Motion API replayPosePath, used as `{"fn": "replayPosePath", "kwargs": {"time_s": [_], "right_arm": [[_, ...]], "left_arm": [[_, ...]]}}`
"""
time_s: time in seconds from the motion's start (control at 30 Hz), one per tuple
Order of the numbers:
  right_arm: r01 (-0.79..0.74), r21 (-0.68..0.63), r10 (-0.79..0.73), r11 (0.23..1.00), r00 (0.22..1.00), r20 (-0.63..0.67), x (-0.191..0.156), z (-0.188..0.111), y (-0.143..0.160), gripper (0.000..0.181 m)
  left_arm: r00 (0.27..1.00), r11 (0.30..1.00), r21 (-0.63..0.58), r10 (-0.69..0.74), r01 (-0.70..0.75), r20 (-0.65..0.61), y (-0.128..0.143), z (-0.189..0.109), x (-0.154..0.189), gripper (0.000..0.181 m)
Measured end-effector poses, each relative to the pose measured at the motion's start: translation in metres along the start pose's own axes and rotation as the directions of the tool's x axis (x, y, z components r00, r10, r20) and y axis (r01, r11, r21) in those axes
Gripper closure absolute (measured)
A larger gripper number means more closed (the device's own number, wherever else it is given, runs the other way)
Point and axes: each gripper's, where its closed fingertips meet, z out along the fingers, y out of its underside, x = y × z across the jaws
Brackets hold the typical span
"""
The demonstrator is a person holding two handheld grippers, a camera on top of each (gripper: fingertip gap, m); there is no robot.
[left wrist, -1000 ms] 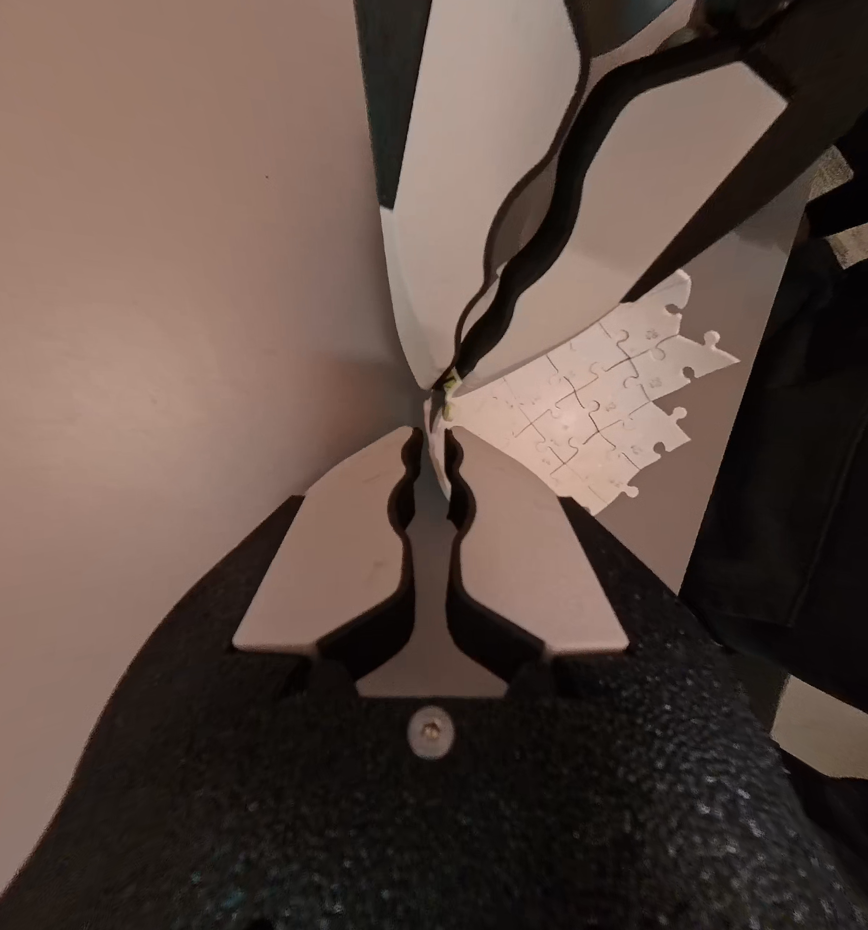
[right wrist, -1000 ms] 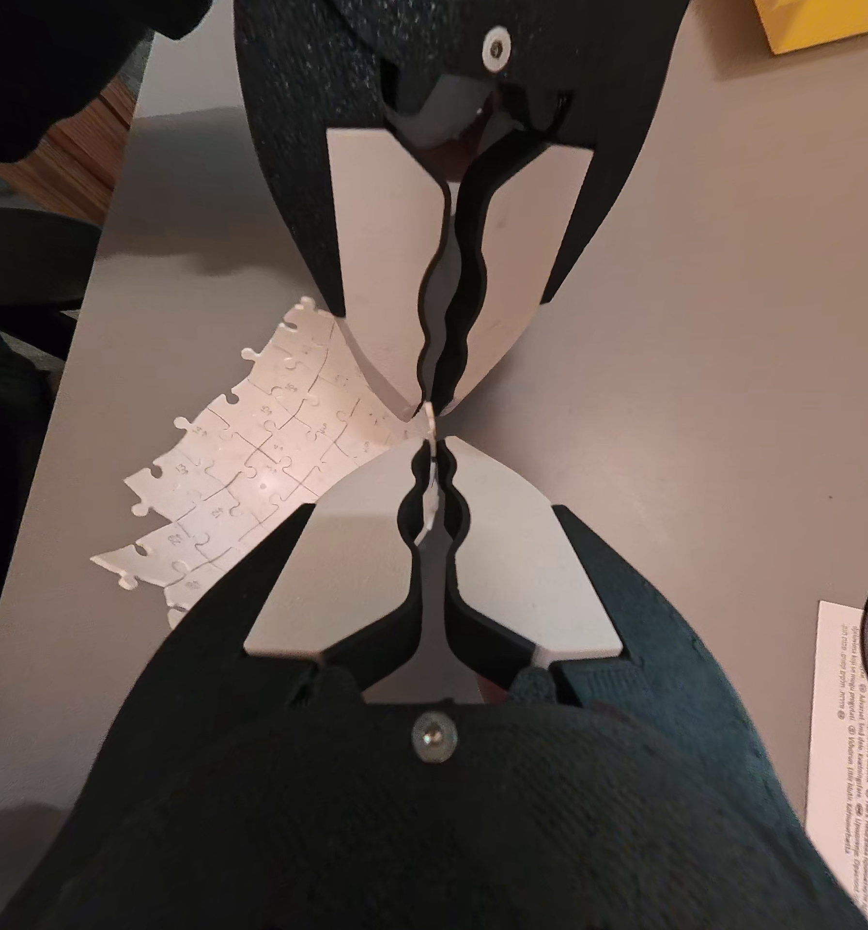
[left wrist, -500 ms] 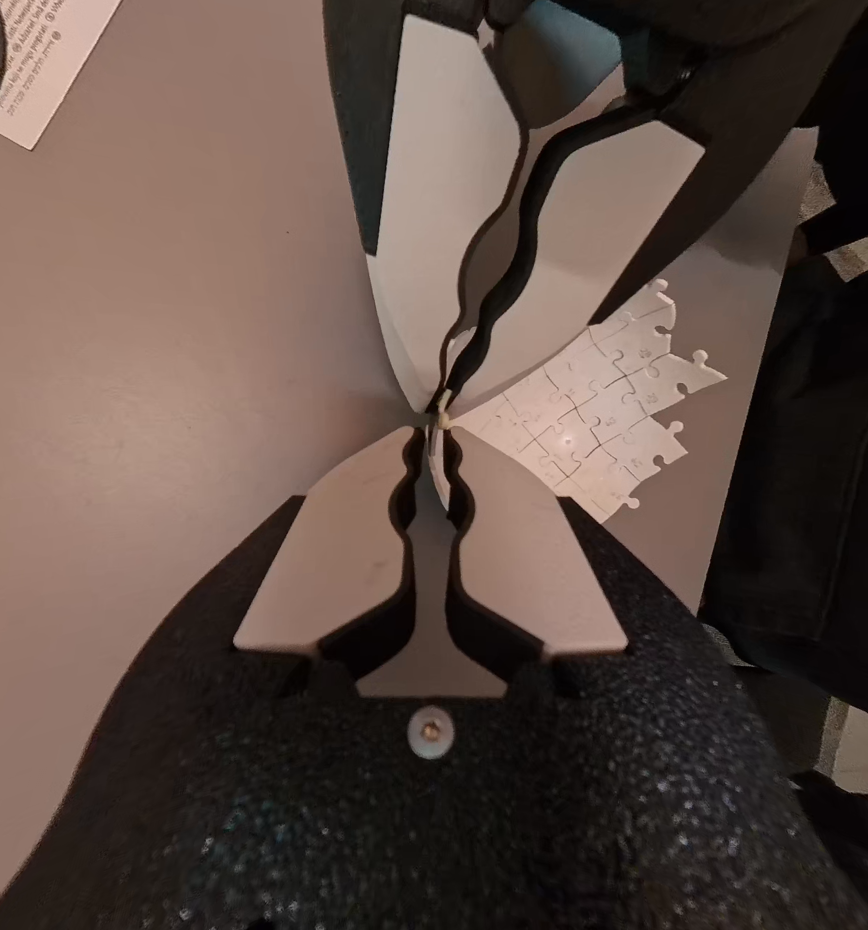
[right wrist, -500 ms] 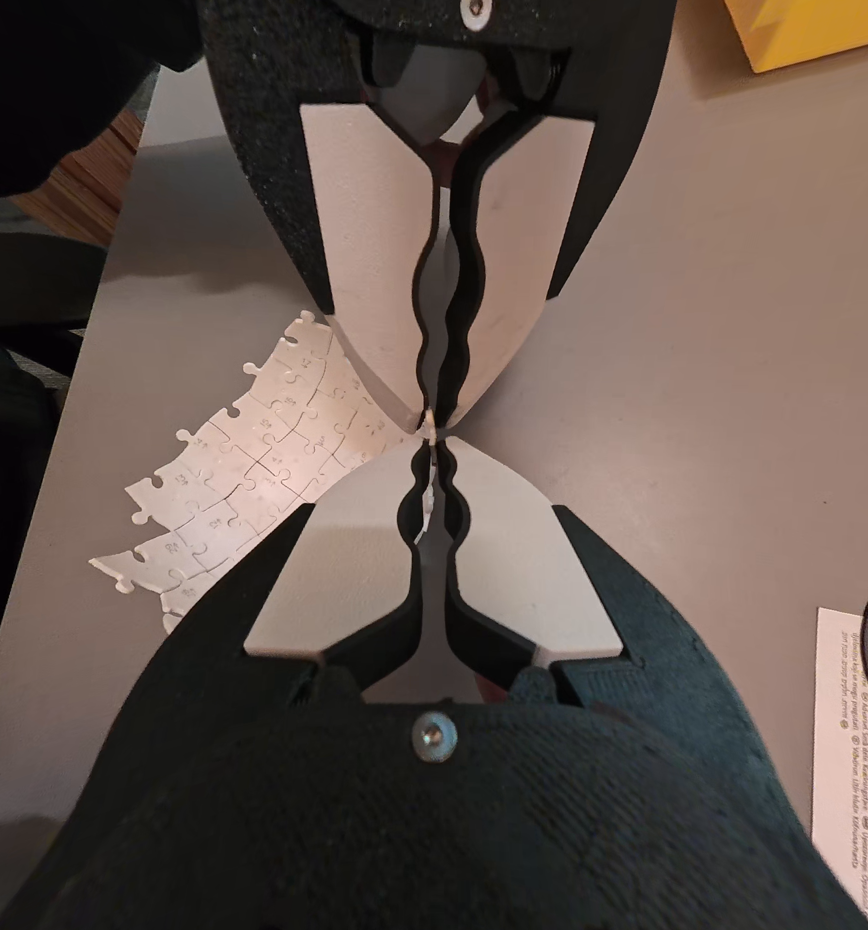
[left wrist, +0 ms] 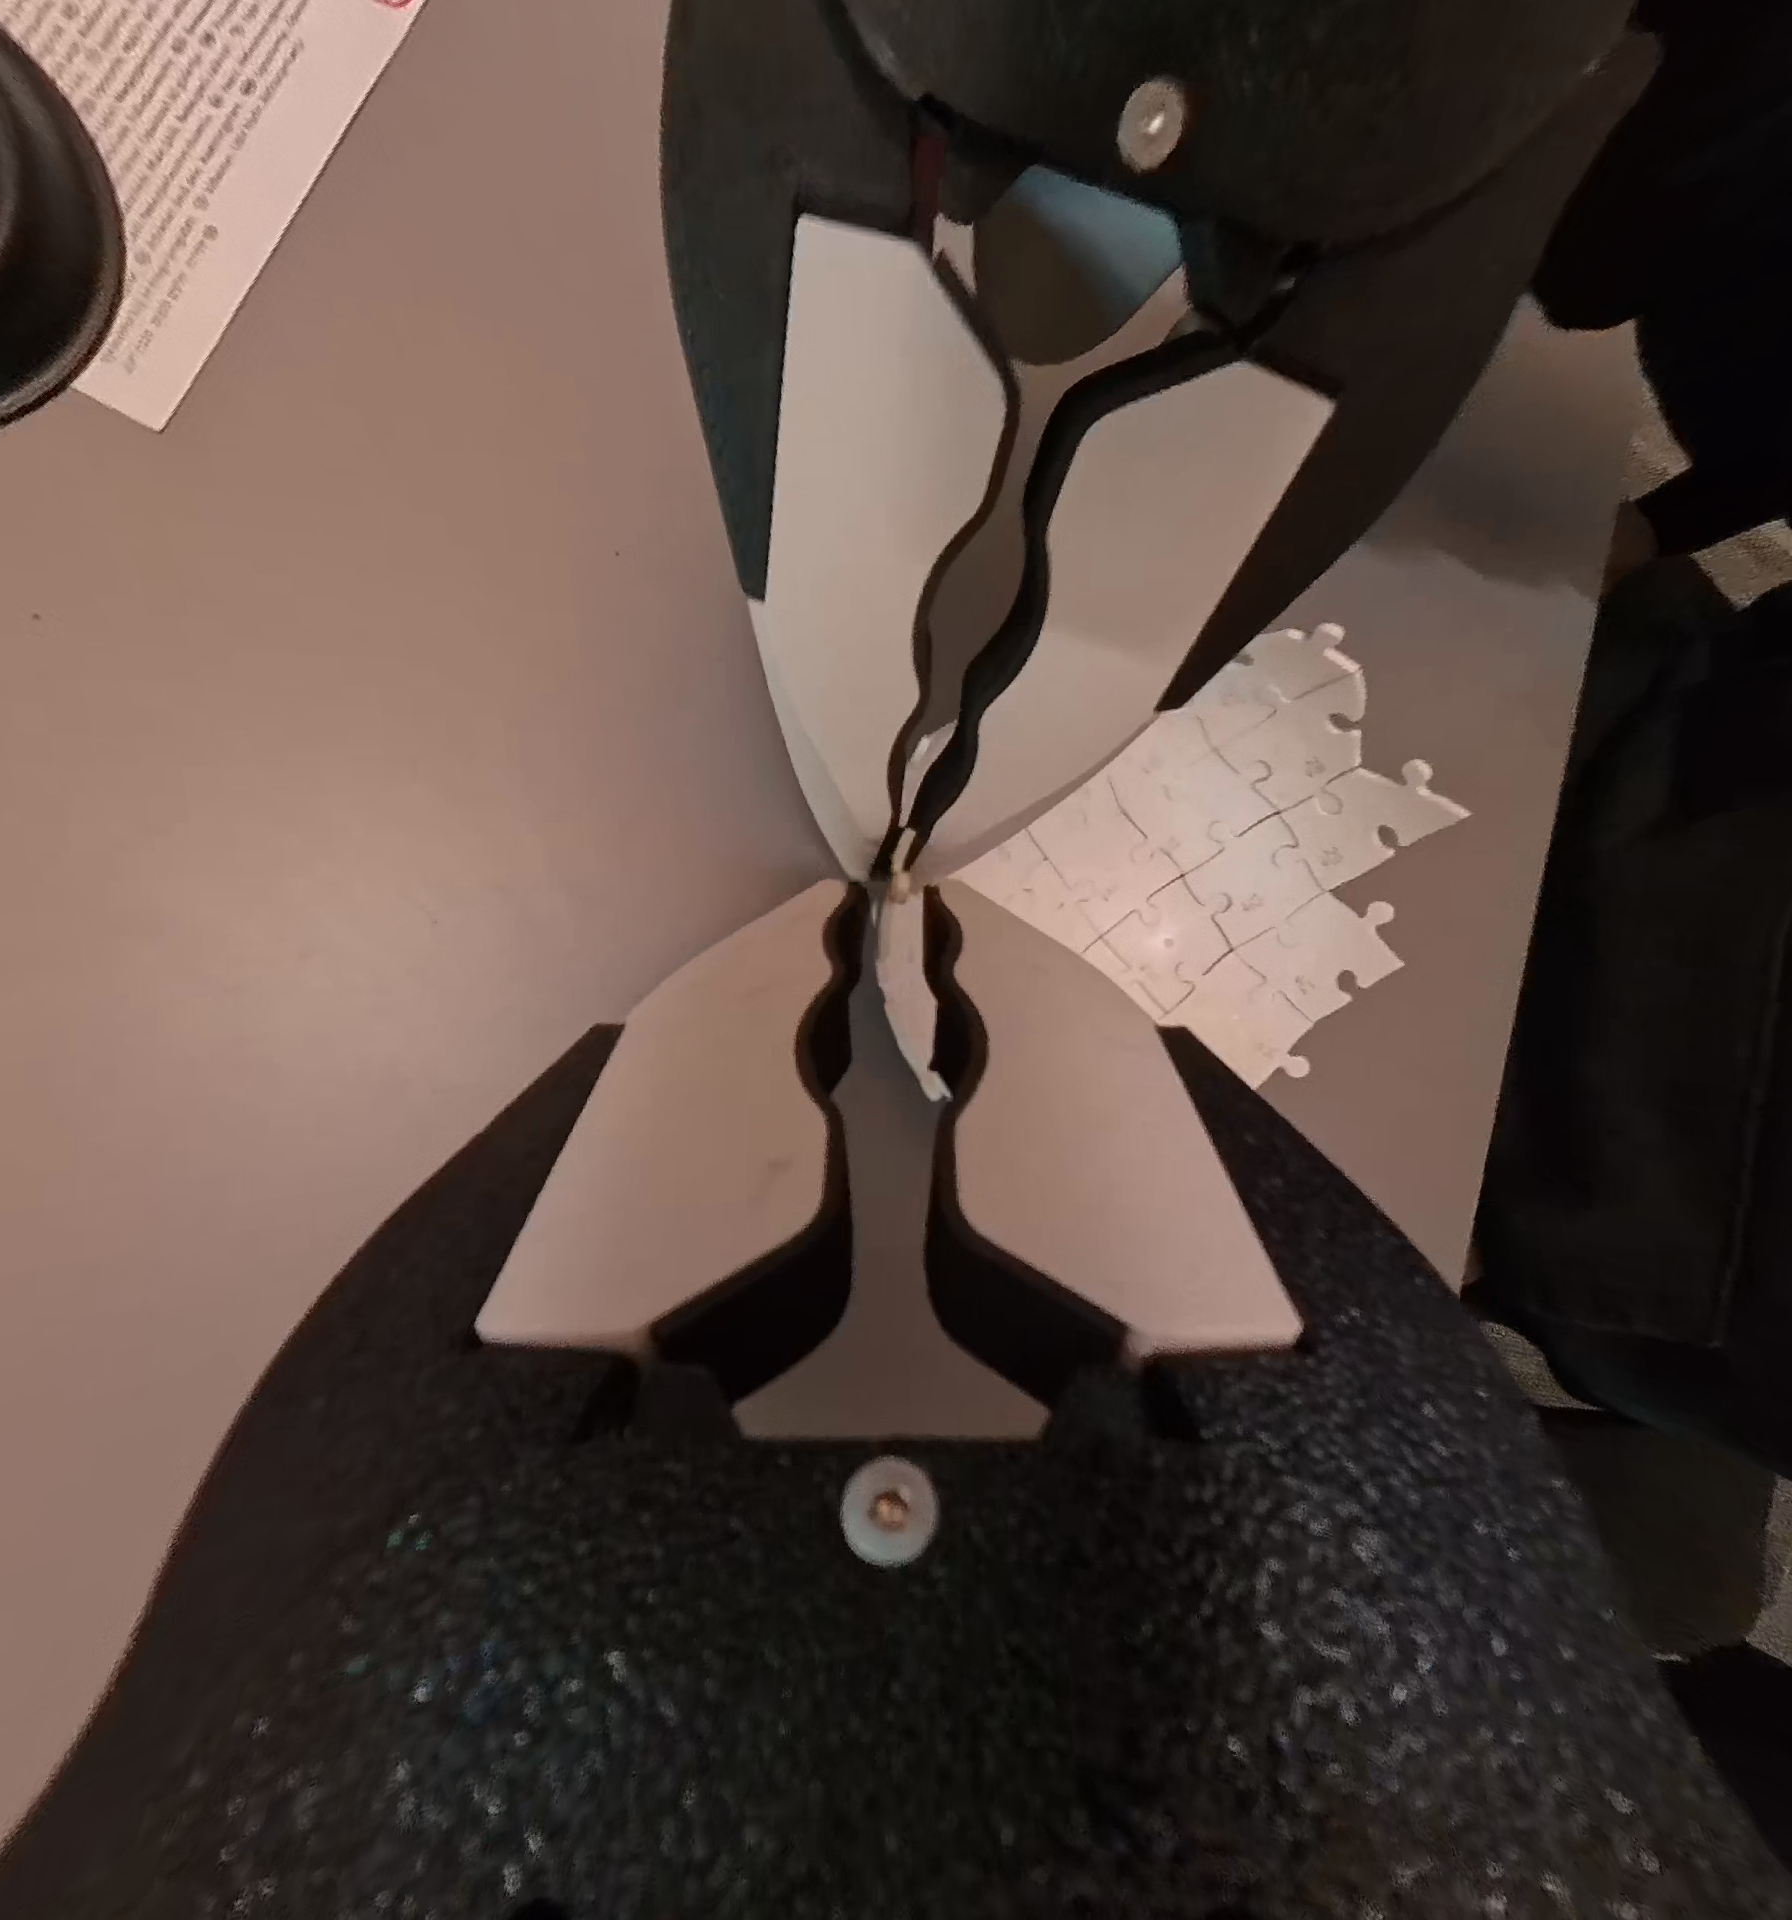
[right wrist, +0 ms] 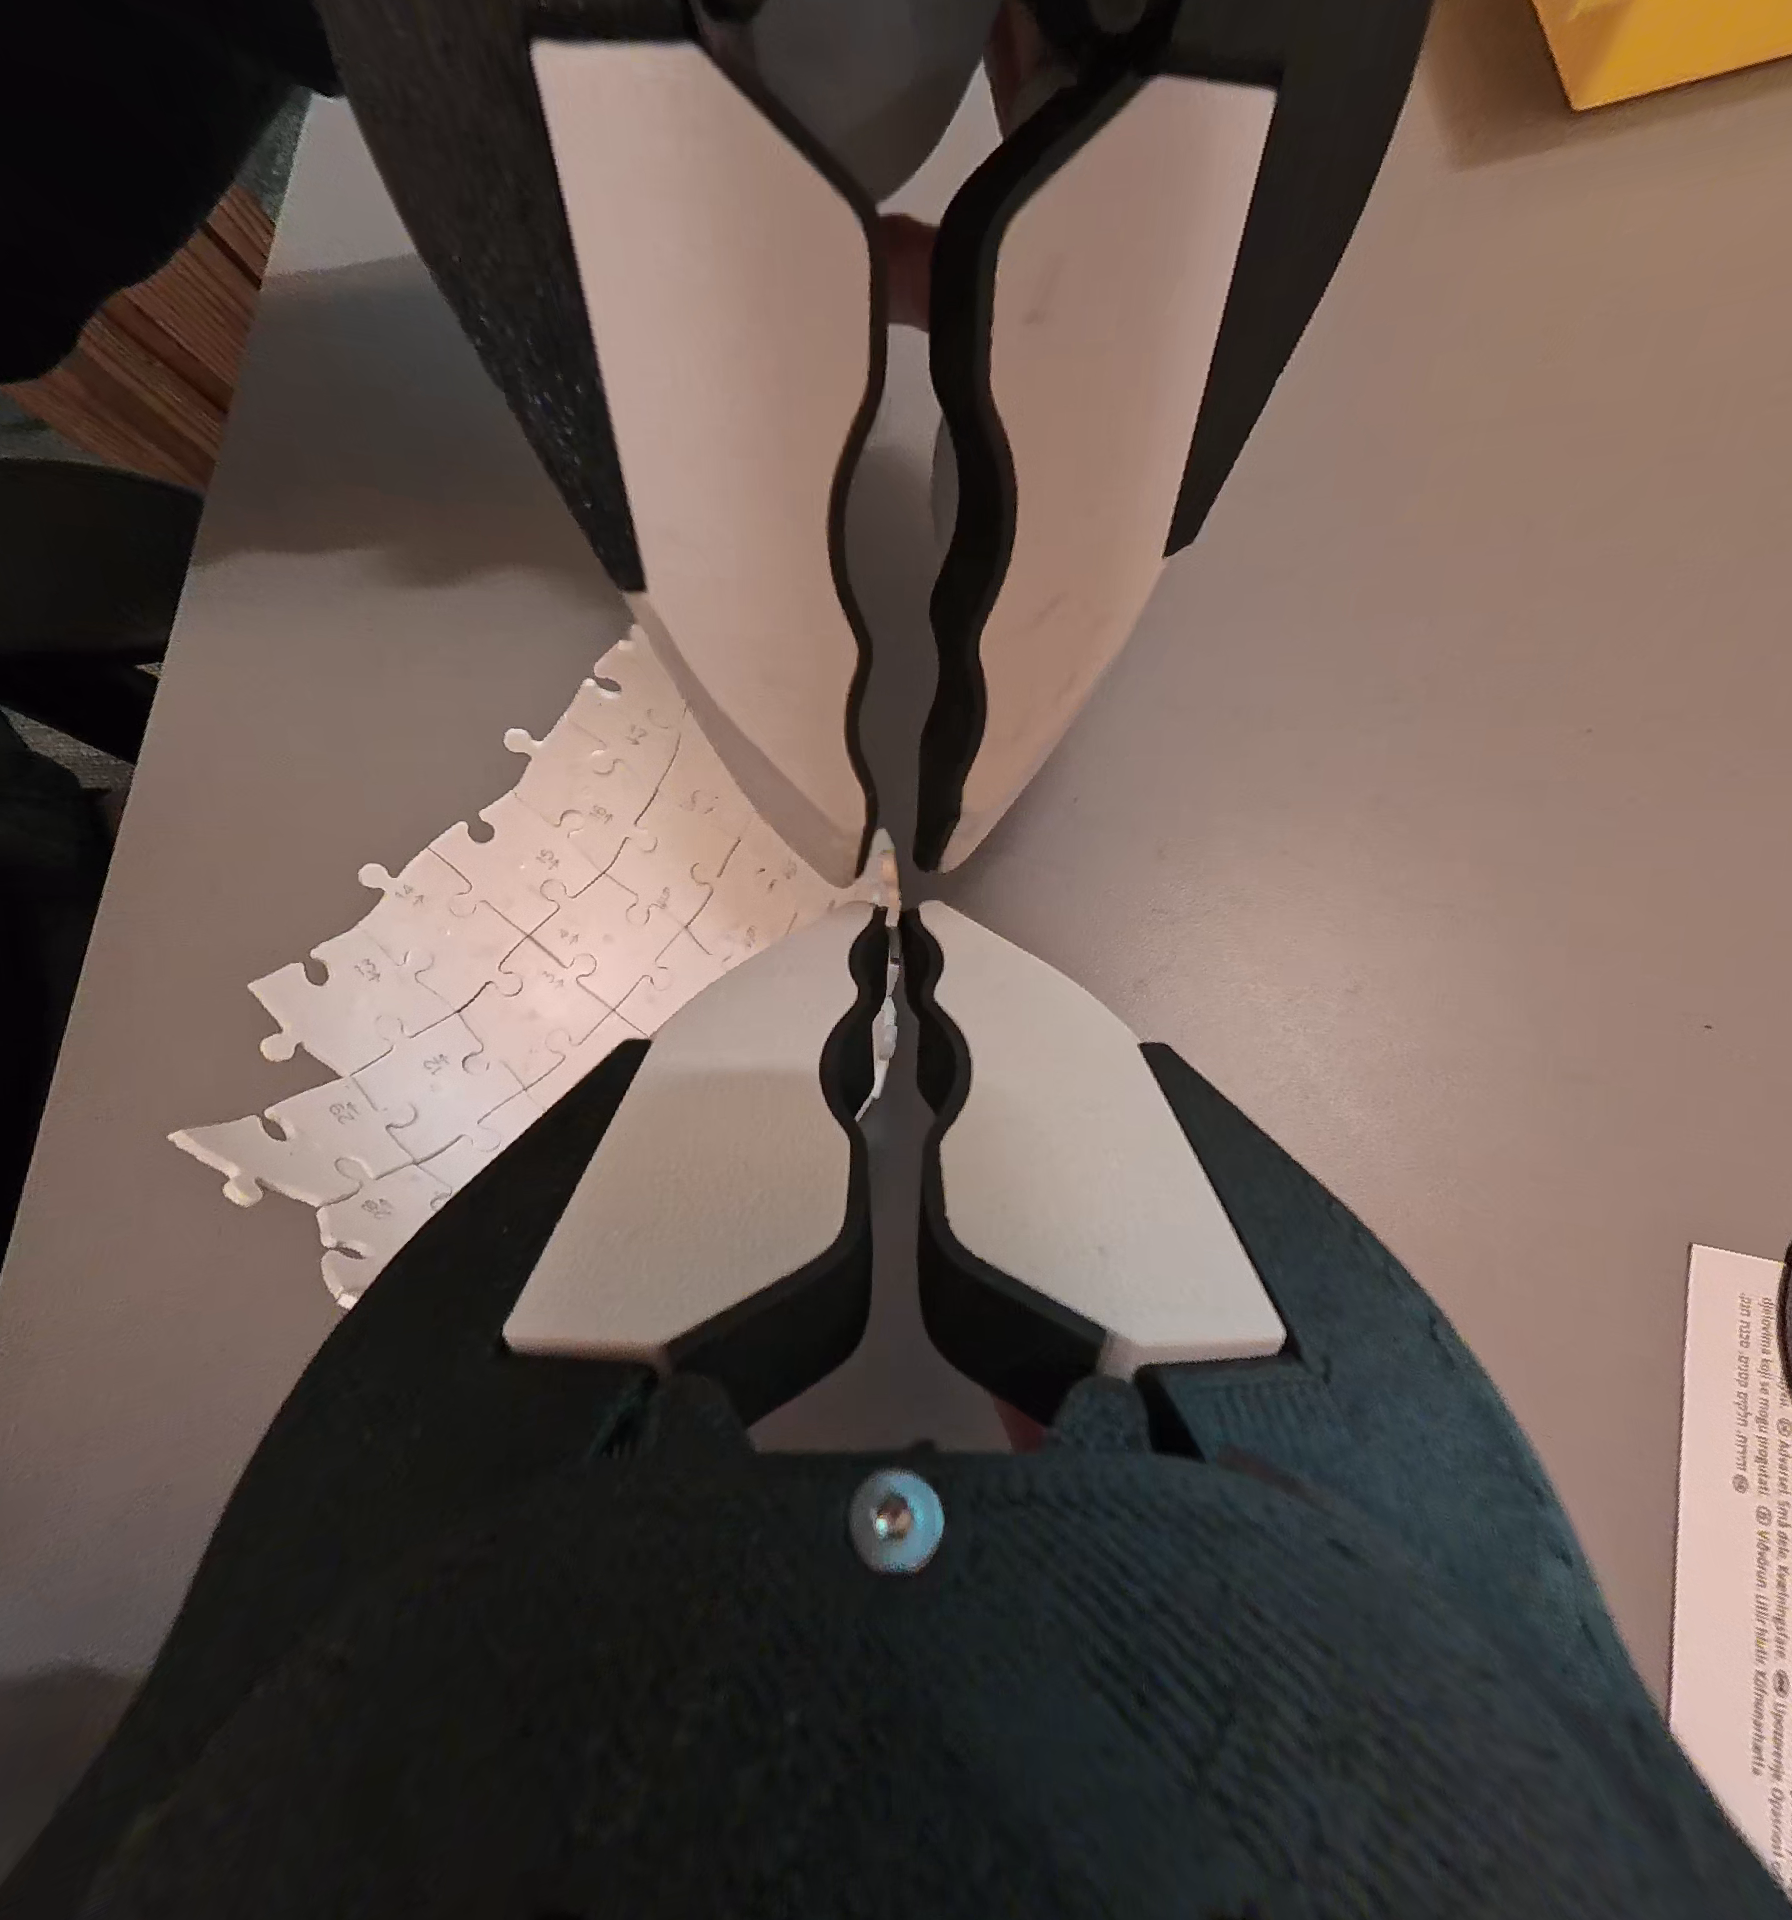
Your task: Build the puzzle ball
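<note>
You've got a thin, light piece (left wrist: 907,987) pinched in each closed gripper (left wrist: 892,904), tips nearly touching, sheet (left wrist: 1235,883) just right of your left jaws, so grip edges gently since they'll flex.

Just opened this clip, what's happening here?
Two handheld grippers meet tip to tip above a grey table. The left gripper pinches one white puzzle piece edge-on; the right gripper pinches another piece. The pieces' edges touch at the fingertips, as if being joined. An assembled flat section of the puzzle lies on the table beside them. A printed sheet lies off to the side.
</note>
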Motion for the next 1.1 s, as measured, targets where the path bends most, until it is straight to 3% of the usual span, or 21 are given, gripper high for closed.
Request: {"fn": "replayPosePath", "kwargs": {"time_s": [0.27, 0.47, 0.7, 1.0, 1.1], "right_arm": [[0.006, -0.005, -0.006, 1.0, 1.0, -0.012, 0.001, 0.0, -0.001, 0.179], [-0.017, 0.079, 0.02, 0.997, 0.999, -0.039, 0.005, -0.007, -0.008, 0.174], [-0.036, 0.111, 0.041, 0.993, 0.998, -0.044, 0.007, -0.01, -0.011, 0.175], [-0.005, 0.119, 0.009, 0.993, 0.999, -0.034, -0.001, -0.009, -0.015, 0.179], [-0.008, 0.1, 0.012, 0.995, 0.999, -0.038, -0.001, -0.007, -0.013, 0.179]], "left_arm": [[1.0, 1.0, 0.011, -0.017, 0.017, -0.012, -0.002, 0.0, -0.001, 0.178], [1.0, 0.996, 0.084, -0.015, 0.013, 0.027, -0.007, -0.009, -0.005, 0.18], [1.0, 0.984, 0.174, -0.026, 0.029, -0.017, -0.011, -0.017, -0.008, 0.18], [1.0, 0.993, 0.117, 0.002, -0.002, -0.002, -0.009, -0.018, 0.003, 0.172], [1.0, 0.996, 0.083, 0.015, -0.016, 0.013, -0.008, -0.014, 0.004, 0.177]]}}
